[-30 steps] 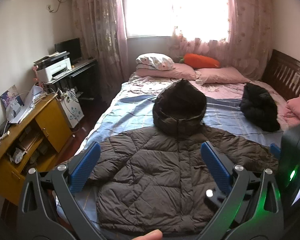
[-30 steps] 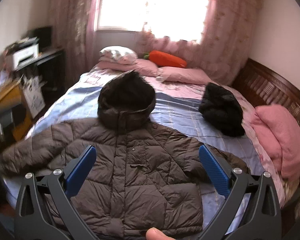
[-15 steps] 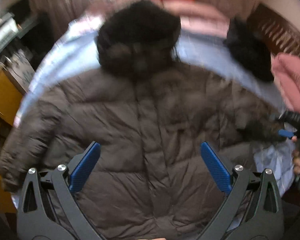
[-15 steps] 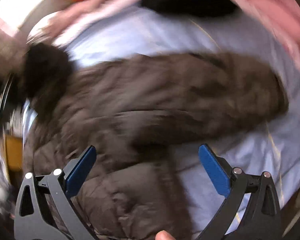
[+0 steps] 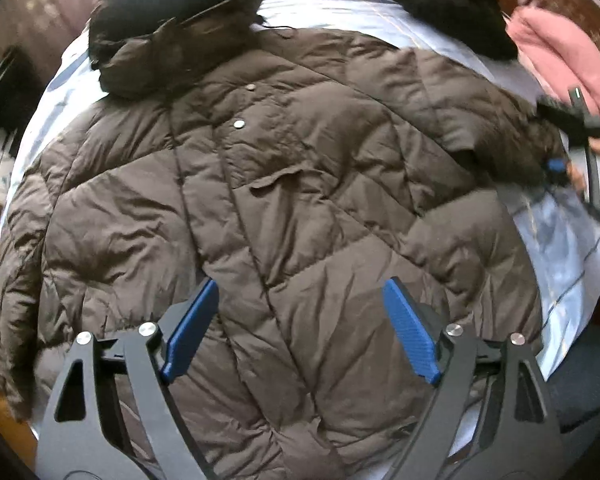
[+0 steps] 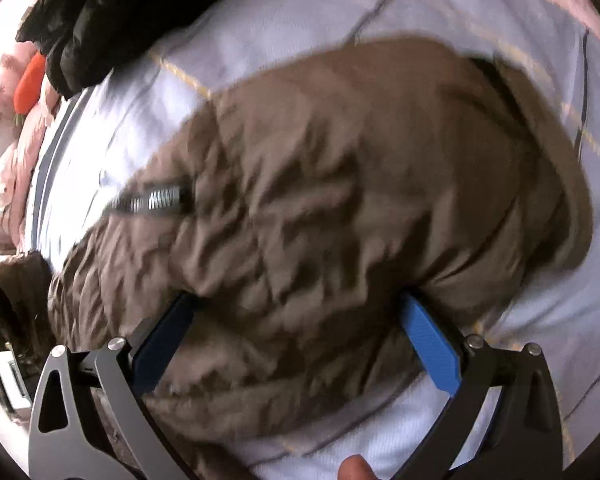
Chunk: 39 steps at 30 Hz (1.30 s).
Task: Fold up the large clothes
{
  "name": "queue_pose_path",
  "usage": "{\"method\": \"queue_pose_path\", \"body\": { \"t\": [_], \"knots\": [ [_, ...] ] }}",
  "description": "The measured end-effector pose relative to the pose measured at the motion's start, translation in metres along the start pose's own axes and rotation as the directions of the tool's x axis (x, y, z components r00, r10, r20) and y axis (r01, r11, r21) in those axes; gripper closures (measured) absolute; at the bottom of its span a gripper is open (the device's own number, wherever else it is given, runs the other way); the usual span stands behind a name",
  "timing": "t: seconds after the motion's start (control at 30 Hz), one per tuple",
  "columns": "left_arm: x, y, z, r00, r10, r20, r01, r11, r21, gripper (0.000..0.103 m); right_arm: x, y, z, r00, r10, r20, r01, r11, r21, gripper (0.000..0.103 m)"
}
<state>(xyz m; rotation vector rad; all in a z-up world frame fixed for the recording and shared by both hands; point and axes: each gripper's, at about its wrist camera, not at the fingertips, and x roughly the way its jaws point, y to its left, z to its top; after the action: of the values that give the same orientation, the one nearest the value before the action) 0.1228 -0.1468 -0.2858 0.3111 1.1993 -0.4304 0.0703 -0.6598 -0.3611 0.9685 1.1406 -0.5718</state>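
Brown quilted down jacket [image 5: 284,208] lies spread front-up on the light blue bedsheet [image 5: 560,240], hood [image 5: 172,20] at the far end from the left gripper [image 5: 300,332]. Left gripper hovers over the jacket's lower front, blue pads wide apart — nothing between them but the fabric below. Two snap buttons [image 5: 239,123] sit ahead of it, up the placket.

Right gripper [image 6: 296,340] is down at the jacket's sleeve [image 6: 360,184], pads spread on either side of the puffy sleeve fabric; jaws apart, not clamped. View is blurred. Cuff end lies ahead and to its right. From the left wrist view the right gripper shows at the far right edge, at the sleeve end.

Black garment [image 6: 100,20] ahead-left of the right gripper, well apart. Pink blanket [image 5: 568,52] beyond, orange carrot plush [image 6: 30,80] far left.
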Motion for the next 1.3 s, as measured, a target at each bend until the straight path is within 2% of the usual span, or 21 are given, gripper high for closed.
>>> {"method": "queue_pose_path", "body": {
  "t": [0.07, 0.13, 0.2, 0.23, 0.27, 0.3, 0.33, 0.37, 0.4, 0.6, 0.7, 0.77, 0.87, 0.97, 1.0, 1.03, 1.07, 1.13, 1.2, 1.23, 1.3],
  "knots": [
    [-0.001, -0.004, -0.001, 1.0, 0.022, 0.014, -0.022, 0.999, 0.031, 0.015, -0.01, -0.004, 0.014, 0.997, -0.009, 0.07, 0.01, 1.0, -0.02, 0.003],
    [-0.004, -0.005, -0.003, 0.998, 0.049, 0.033, -0.051, 0.997, 0.053, 0.014, -0.021, -0.004, 0.025, 0.992, -0.018, 0.123, 0.024, 0.999, -0.047, 0.019],
    [-0.004, -0.004, -0.002, 0.997, 0.062, 0.044, -0.064, 0.996, 0.06, 0.012, -0.023, -0.006, 0.029, 0.99, -0.064, 0.126, 0.077, 0.992, -0.102, 0.049],
    [-0.006, -0.003, -0.002, 0.997, 0.066, 0.047, -0.069, 0.996, 0.059, 0.012, -0.024, -0.008, 0.028, 0.992, -0.062, 0.114, 0.075, 0.99, -0.116, 0.05],
    [-0.006, -0.002, -0.002, 0.997, 0.066, 0.047, -0.068, 0.996, 0.055, 0.011, -0.032, -0.018, 0.031, 0.995, -0.02, 0.101, 0.03, 0.994, -0.102, 0.05],
    [-0.007, -0.001, -0.002, 0.997, 0.063, 0.044, -0.065, 0.997, 0.049, 0.011, -0.036, -0.024, 0.033, 0.996, 0.028, 0.082, -0.021, 0.997, -0.08, 0.043],
    [-0.008, 0.002, -0.002, 0.998, 0.053, 0.04, -0.055, 0.998, 0.038, 0.011, -0.041, -0.035, 0.038, 0.996, 0.075, 0.057, -0.072, 0.996, -0.055, 0.033],
    [-0.01, 0.004, -0.002, 0.998, 0.044, 0.039, -0.045, 0.999, 0.029, 0.01, -0.045, -0.044, 0.042, 0.994, 0.096, 0.052, -0.094, 0.995, -0.03, 0.009],
    [-0.011, 0.004, -0.003, 0.998, 0.037, 0.04, -0.038, 0.999, 0.023, 0.01, -0.053, -0.056, 0.046, 0.993, 0.081, 0.08, -0.081, 0.997, -0.004, 0.002],
    [-0.017, 0.002, -0.001, 0.998, 0.032, 0.056, -0.033, 0.999, 0.018, 0.007, -0.067, -0.133, 0.048, 0.998, 0.026, 0.063, -0.032, 0.994, 0.1, 0.002],
    [-0.014, -0.002, -0.001, 0.998, 0.034, 0.052, -0.036, 0.999, 0.028, 0.007, -0.061, -0.14, 0.042, 1.0, -0.001, 0.028, -0.001, 0.997, 0.082, 0.002],
    [-0.012, -0.004, -0.002, 0.998, 0.04, 0.048, -0.042, 0.998, 0.038, 0.007, -0.072, -0.139, 0.042, 0.99, -0.122, 0.071, 0.116, 0.99, 0.074, 0.002],
    [-0.008, -0.003, -0.003, 0.998, 0.05, 0.042, -0.052, 0.998, 0.042, 0.007, -0.09, -0.166, 0.032, 0.98, -0.153, 0.124, 0.121, 0.964, 0.235, 0.002],
    [-0.006, 0.002, -0.002, 0.999, 0.043, 0.025, -0.044, 0.999, 0.02, 0.007, -0.095, -0.174, 0.014, 0.962, -0.218, 0.166, 0.166, 0.945, 0.282, 0.002],
    [-0.006, 0.003, -0.002, 0.999, 0.036, 0.02, -0.037, 0.999, 0.01, 0.006, -0.101, -0.172, 0.008, 0.955, -0.206, 0.211, 0.141, 0.947, 0.287, 0.002],
    [-0.006, 0.004, -0.002, 0.999, 0.034, 0.018, -0.034, 0.999, 0.004, 0.006, -0.109, -0.17, 0.006, 0.953, -0.155, 0.259, 0.079, 0.957, 0.281, 0.002],
    [-0.006, 0.005, -0.002, 0.999, 0.033, 0.018, -0.033, 0.999, 0.0, 0.007, -0.119, -0.171, 0.011, 0.954, -0.055, 0.294, -0.02, 0.969, 0.248, 0.002],
    [-0.008, 0.007, -0.002, 0.999, 0.031, 0.02, -0.03, 1.0, -0.002, 0.006, -0.138, -0.171, 0.024, 0.947, 0.035, 0.321, -0.1, 0.977, 0.188, 0.002],
    [-0.01, 0.007, -0.002, 0.999, 0.027, 0.021, -0.027, 1.0, -0.003, 0.006, -0.163, -0.175, 0.031, 0.924, 0.033, 0.382, -0.105, 0.98, 0.17, 0.002],
    [-0.011, 0.008, -0.003, 0.999, 0.024, 0.021, -0.024, 1.0, -0.004, 0.006, -0.17, -0.177, 0.029, 0.924, 0.016, 0.383, -0.093, 0.978, 0.185, 0.001],
    [-0.015, 0.008, -0.003, 1.0, 0.008, 0.019, -0.008, 1.0, -0.008, 0.006, -0.165, -0.195, 0.025, 0.967, -0.081, 0.24, 0.008, 0.957, 0.29, 0.001]
  ]
}}
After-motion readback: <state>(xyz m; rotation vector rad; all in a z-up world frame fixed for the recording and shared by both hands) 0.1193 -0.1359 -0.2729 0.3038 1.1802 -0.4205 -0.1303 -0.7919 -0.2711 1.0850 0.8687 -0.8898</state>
